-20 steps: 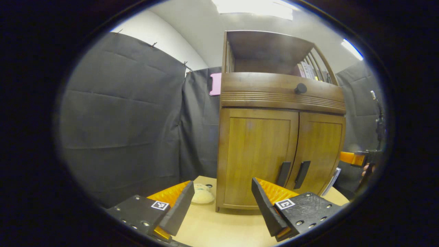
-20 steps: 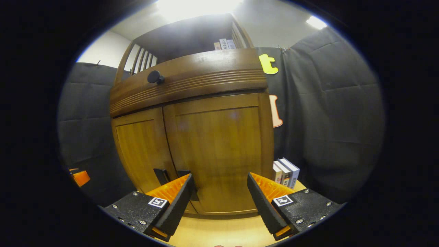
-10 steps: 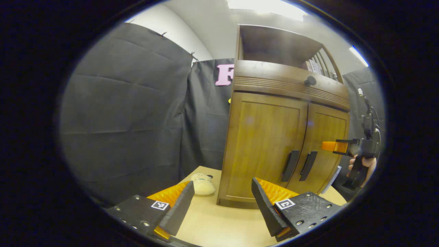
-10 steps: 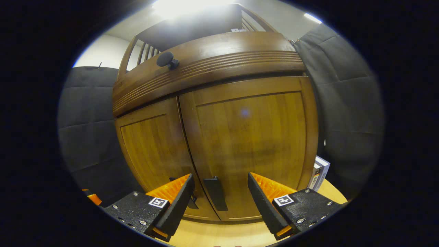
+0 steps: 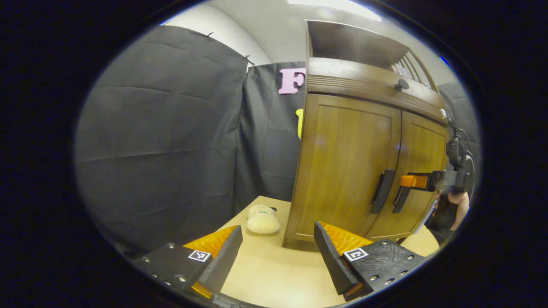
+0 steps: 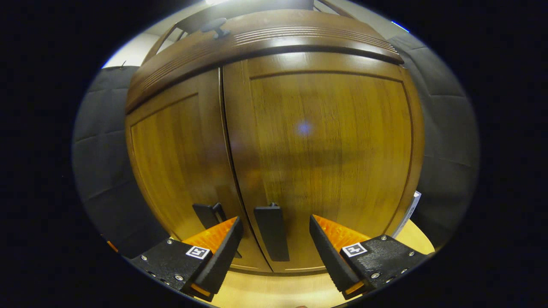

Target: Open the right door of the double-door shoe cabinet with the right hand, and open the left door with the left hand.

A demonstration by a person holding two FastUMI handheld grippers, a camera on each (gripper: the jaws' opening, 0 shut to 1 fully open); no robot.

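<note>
A wooden double-door shoe cabinet (image 5: pixel 346 162) stands on the table with both doors closed. In the right gripper view its right door (image 6: pixel 325 149) is very close, and that door's black handle (image 6: pixel 270 233) stands between the open fingers of my right gripper (image 6: pixel 274 244), which do not press on it. The left door's handle (image 6: pixel 206 214) sits just left of it. In the left gripper view my left gripper (image 5: pixel 276 252) is open and empty, a good way short of the left door (image 5: pixel 346 158) and its handle (image 5: pixel 382 190). There the right gripper (image 5: pixel 413 182), held by a hand, reaches the right handle (image 5: pixel 401 199).
A light wooden table (image 5: pixel 269 273) carries the cabinet. A pale plush slipper (image 5: pixel 262 221) lies on it beside the cabinet's left corner. A drawer with a round black knob (image 5: pixel 401 84) runs above the doors. A white book (image 6: pixel 410 209) stands right of the cabinet.
My right gripper has closed in on the cabinet until the right door's handle stands between its fingers. My left gripper has drifted left and back; the cabinet sits further right in its view.
</note>
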